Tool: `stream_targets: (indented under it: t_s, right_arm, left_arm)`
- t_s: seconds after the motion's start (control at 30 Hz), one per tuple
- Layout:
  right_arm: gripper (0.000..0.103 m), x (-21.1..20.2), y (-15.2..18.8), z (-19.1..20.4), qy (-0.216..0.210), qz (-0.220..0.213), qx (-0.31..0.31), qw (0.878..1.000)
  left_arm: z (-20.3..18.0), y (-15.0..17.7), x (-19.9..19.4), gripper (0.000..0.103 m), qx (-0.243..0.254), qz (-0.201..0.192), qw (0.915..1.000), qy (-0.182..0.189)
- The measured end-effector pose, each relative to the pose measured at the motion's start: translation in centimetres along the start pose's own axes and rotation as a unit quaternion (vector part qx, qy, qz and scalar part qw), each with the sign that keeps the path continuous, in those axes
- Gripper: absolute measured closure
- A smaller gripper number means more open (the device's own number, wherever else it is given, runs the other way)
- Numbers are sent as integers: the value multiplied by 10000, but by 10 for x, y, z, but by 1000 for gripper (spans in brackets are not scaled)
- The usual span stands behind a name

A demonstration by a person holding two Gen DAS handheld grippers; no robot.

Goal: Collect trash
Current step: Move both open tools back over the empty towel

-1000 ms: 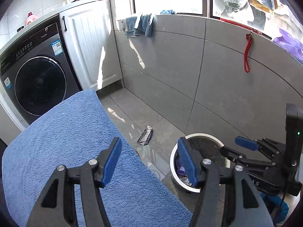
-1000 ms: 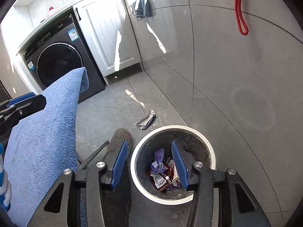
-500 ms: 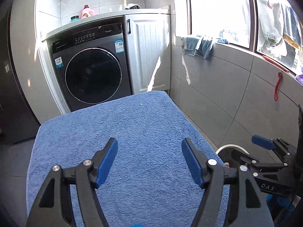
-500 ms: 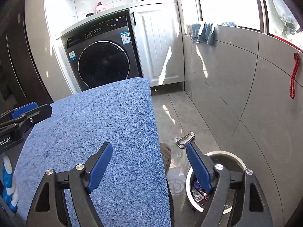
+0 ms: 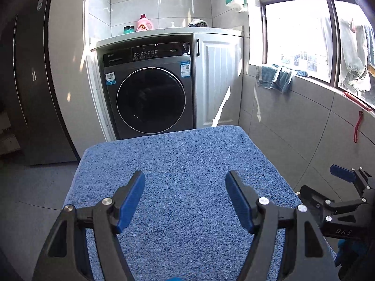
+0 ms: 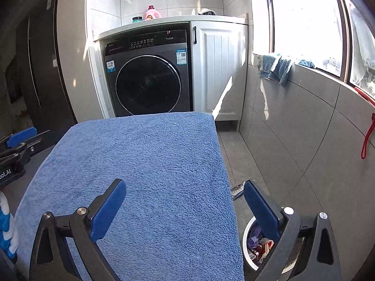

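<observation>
My left gripper (image 5: 185, 201) is open and empty over a blue towel-covered surface (image 5: 182, 164). My right gripper (image 6: 185, 207) is open and empty, straddling the towel's right edge. A white-rimmed trash bin (image 6: 246, 236) with several wrappers inside (image 6: 257, 243) sits on the floor at lower right, partly hidden by my right finger. A crumpled silver wrapper (image 6: 238, 188) lies on the floor just beyond the bin. The right gripper shows in the left wrist view (image 5: 337, 187).
A dark washing machine (image 5: 150, 93) and white cabinet (image 5: 220, 82) stand behind the towel surface (image 6: 150, 164). A grey tiled wall (image 6: 304, 126) runs along the right, with a red cord (image 6: 368, 138) and blue cloths (image 6: 276, 68) on the sill.
Both grippers have lifted and swung left from over the bin to over the blue towel. The bin has dropped to the lower right edge and left the left wrist view.
</observation>
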State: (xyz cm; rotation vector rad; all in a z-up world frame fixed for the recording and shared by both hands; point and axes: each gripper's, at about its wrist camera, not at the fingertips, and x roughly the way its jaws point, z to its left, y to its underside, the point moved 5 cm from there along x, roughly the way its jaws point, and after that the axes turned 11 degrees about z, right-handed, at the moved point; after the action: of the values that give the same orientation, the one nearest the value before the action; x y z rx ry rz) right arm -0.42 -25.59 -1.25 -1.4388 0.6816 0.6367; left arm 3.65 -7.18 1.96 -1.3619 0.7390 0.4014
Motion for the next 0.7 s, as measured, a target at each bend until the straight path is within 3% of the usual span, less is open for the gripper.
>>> stream_targets:
  t_s: [0.1, 0.7]
  right_arm:
    - [0, -4, 0, 7, 49, -65, -64, 9999]
    - [0, -24, 2, 16, 267, -401, -172, 9987]
  left_arm:
    - [10, 4, -8, 22, -89, -117, 9998, -104]
    - [30, 14, -31, 21, -264, -324, 9982, -425]
